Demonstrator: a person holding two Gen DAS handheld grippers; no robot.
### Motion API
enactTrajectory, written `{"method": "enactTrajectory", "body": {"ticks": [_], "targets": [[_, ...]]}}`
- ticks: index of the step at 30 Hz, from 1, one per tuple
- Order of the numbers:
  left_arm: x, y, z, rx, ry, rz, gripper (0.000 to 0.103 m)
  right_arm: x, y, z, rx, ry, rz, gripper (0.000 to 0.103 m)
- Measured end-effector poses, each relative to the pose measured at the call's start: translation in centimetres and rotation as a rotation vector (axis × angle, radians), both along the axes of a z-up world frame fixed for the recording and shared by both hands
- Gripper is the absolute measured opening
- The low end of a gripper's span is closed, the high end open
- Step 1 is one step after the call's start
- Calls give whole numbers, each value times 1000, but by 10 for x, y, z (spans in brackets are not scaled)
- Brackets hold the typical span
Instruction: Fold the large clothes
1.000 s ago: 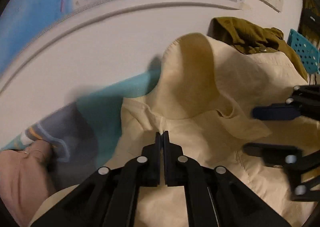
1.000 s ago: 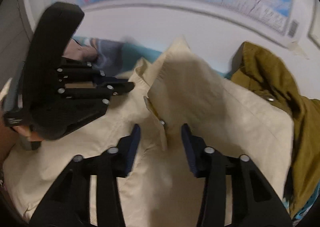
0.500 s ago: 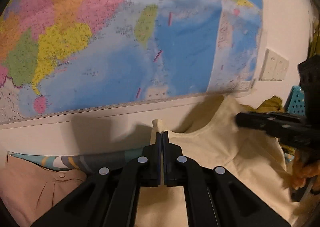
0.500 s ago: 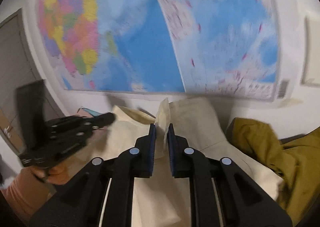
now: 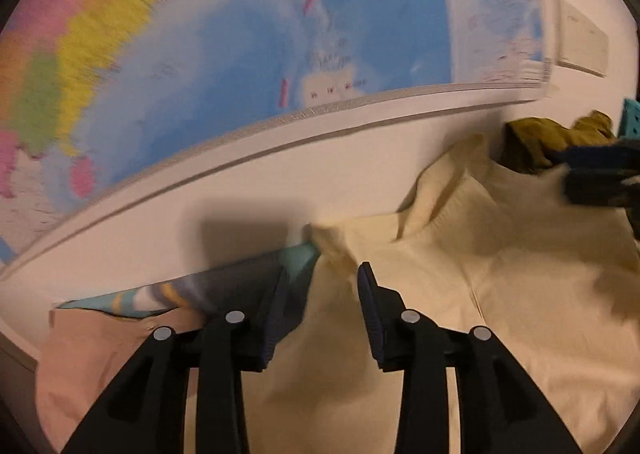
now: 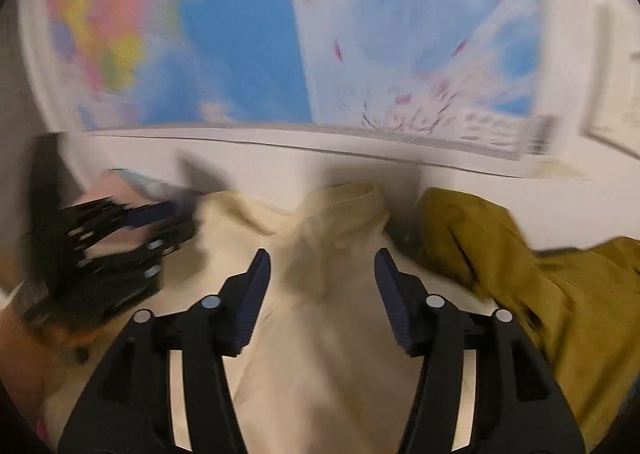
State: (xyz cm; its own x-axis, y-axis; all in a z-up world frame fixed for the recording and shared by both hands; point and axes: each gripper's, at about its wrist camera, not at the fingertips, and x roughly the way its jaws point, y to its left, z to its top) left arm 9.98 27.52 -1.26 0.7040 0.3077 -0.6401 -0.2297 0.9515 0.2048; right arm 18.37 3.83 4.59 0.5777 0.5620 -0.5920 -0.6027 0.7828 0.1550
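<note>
We have both grippers, left and right, opening their fingers with nothing pinched, seemingly to let the cream shirt settle flat beside the olive jacket.

Home room: wall map, wall switch plate, clothes heaped.

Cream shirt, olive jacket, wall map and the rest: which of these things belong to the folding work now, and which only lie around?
Belongs to the job:
- cream cotton shirt, spread out
- left hand-held gripper, jaws opening, nothing pinched
- right hand-held gripper, jaws opening, nothing pinched

Just lying about:
- olive-green crumpled jacket
- pink garment
- colourful wall map
- teal plastic basket
</note>
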Motion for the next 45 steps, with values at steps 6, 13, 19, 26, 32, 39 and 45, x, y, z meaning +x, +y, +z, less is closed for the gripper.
{"method": "enactTrajectory", "body": {"ticks": [6,13,19,26,32,39,45], "targets": [[-90,-45,14,20,-6,-221,46,-134,-83,-2,27,-62,98,71],[-193,-128,-7,-33,33,-509,53,-244,-184,-68,140,74,-41,71],[-254,-186,-45,-38,71,-682,57,-314,-215,-127,166,153,-77,77],[-270,-224,-90,65,177,-765,61,-314,-157,-154,-31,19,-71,80],[-275,-229,-104,127,177,-744,77,-287,-132,-152,66,41,-43,49],[-246,-185,-61,64,81,-446,13,-311,-176,-76,430,14,36,6],[-268,-166,-23,-137,-45,-571,34,-323,-195,-58,434,15,-2,2]]}}
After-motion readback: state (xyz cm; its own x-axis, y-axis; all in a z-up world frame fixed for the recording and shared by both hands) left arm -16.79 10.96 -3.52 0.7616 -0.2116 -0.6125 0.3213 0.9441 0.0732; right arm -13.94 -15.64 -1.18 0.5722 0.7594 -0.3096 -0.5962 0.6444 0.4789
